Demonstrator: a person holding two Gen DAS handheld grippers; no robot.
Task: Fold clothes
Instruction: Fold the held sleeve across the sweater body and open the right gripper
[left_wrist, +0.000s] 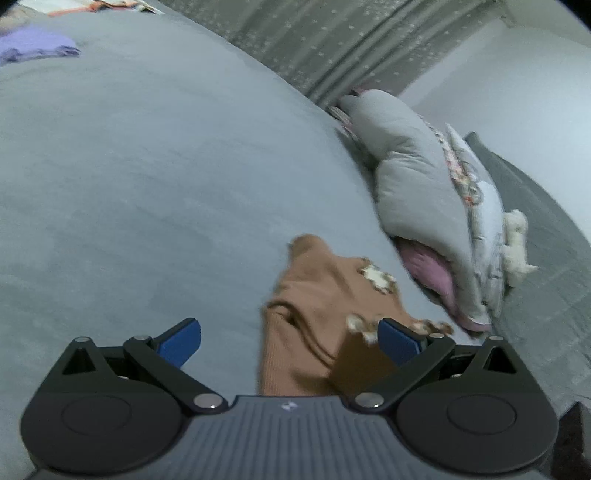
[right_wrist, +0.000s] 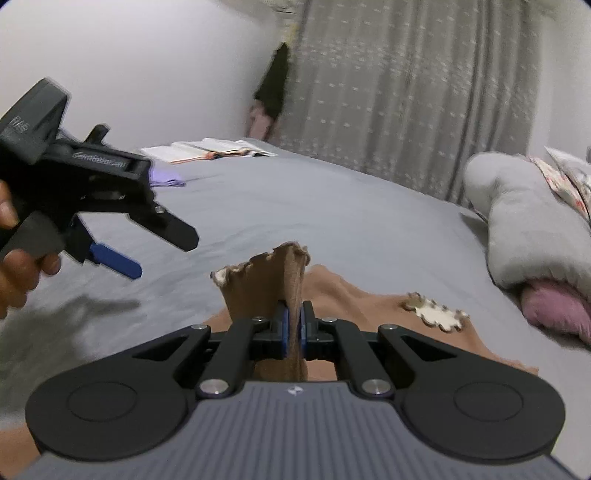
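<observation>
Nearby, grey pillow (right_wrist: 535, 236) flanks brown garment (right_wrist: 280, 280) pinched by right gripper (right_wrist: 294, 325); left gripper (left_wrist: 290, 341) spread.

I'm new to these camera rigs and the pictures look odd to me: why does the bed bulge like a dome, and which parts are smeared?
Left wrist view: the fisheye lens bows the grey bed into a dome; the brown garment and pillows are motion-smeared. Right wrist view: the left gripper is blurred and casts a soft shadow on the sheet; the right gripper, clamped on the garment, looks sharper. Lighting is dim and even, without glare.

A brown garment (right_wrist: 369, 314) with cream scalloped patches is seen on a grey bed (right_wrist: 295, 210), blue pads (left_wrist: 181, 341) on black gripper fingers.
</observation>
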